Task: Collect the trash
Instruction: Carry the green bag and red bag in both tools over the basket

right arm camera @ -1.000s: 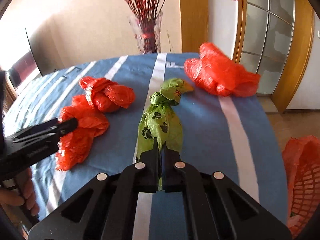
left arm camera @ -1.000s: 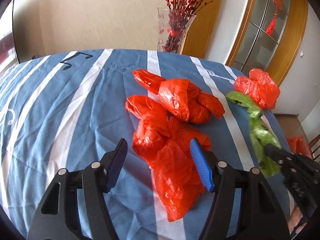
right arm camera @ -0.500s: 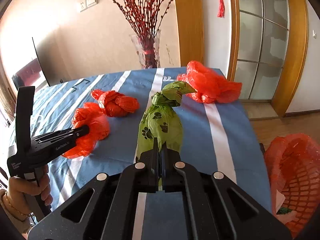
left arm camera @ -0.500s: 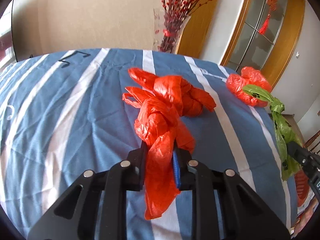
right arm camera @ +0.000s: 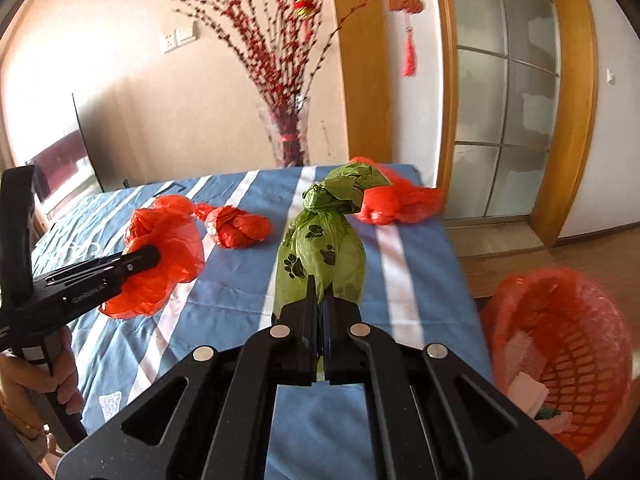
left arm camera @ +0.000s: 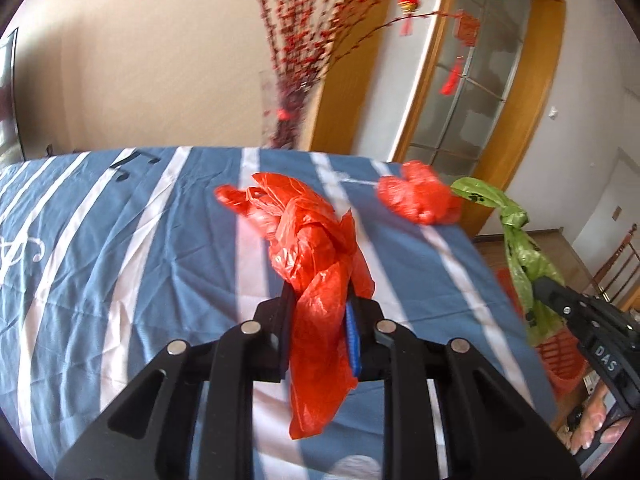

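Now your left gripper point(left arm camera: 320, 320) is squeezing the red bag point(left arm camera: 316, 280). A second ago its jaws were standing wide around that bag on the striped cloth point(left arm camera: 120, 240); they have just been closing on it, and the bag is hanging off the cloth now, drooping below the jaws. Your right gripper point(right arm camera: 319, 312) is still pinching the green paw-print bag point(right arm camera: 320, 248) tight, and it is holding that bag higher than before. Two more red bags are lying on the cloth ahead, a knotted one point(right arm camera: 236, 226) and a far one point(right arm camera: 396, 204). Down to the right of your right gripper, the red basket point(right arm camera: 560, 360) is showing more.
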